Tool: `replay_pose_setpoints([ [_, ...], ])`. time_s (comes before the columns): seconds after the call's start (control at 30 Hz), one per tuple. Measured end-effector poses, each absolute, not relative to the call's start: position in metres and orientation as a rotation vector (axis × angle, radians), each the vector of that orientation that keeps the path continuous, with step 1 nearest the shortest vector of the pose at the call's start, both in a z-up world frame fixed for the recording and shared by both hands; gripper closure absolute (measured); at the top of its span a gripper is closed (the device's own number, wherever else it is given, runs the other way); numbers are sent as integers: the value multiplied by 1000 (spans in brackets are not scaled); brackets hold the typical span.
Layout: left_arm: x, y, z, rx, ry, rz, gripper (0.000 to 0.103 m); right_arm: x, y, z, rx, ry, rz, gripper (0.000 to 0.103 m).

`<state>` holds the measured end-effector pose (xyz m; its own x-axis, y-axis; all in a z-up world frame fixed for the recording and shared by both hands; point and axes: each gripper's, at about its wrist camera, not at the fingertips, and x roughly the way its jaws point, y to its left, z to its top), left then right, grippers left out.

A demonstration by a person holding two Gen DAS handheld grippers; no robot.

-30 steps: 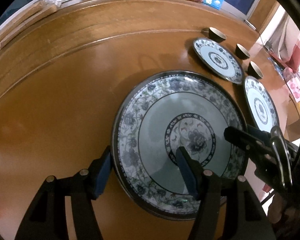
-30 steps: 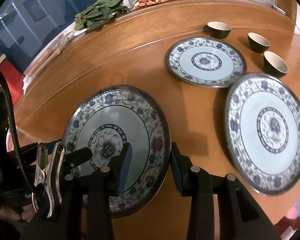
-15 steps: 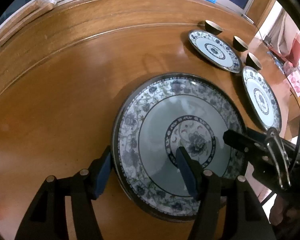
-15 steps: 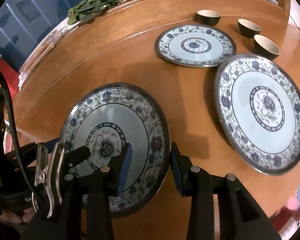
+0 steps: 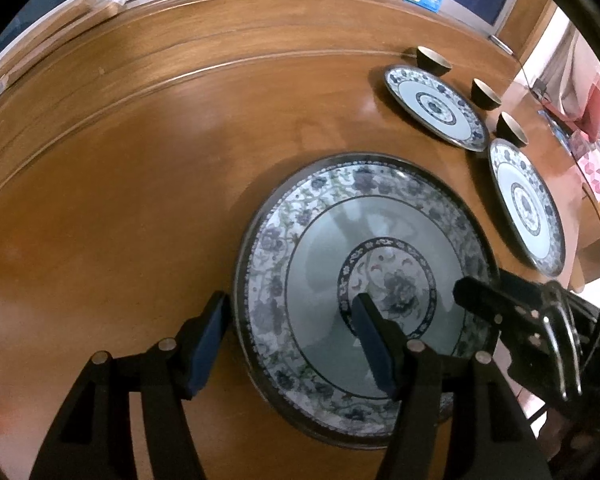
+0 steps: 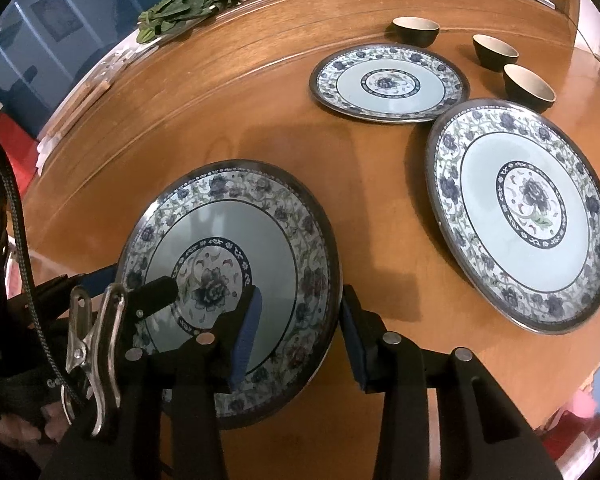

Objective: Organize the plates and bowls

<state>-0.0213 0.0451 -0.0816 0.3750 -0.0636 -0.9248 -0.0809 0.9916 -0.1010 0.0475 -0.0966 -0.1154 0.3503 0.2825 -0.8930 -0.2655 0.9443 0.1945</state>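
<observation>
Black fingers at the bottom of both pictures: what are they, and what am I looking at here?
No robot: a person holds a two-fingered tool in each hand, each with a camera looking along its fingers. One picture is from the left gripper, one from the right gripper. On the wooden table lie three patterned plates and three small dark bowls. Both grippers straddle the nearest plate at its rim; neither seems to squeeze it. The right fingers have just been opening.

My view past a round wooden table (image 5: 140,160), glossy under warm light, dark blue window panes (image 6: 40,40) far left, wooden door frame (image 5: 528,12) far right
</observation>
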Motion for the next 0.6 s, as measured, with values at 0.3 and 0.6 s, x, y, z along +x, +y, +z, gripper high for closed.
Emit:
replay_pose_setpoints([
  [0.3, -25, 53, -81, -157, 1195, 35, 36, 39, -104, -108, 24, 1132, 316, 45],
  [0.6, -33, 61, -74, -154, 1191, 36, 36, 26, -111, -100, 53, 1108, 291, 45],
])
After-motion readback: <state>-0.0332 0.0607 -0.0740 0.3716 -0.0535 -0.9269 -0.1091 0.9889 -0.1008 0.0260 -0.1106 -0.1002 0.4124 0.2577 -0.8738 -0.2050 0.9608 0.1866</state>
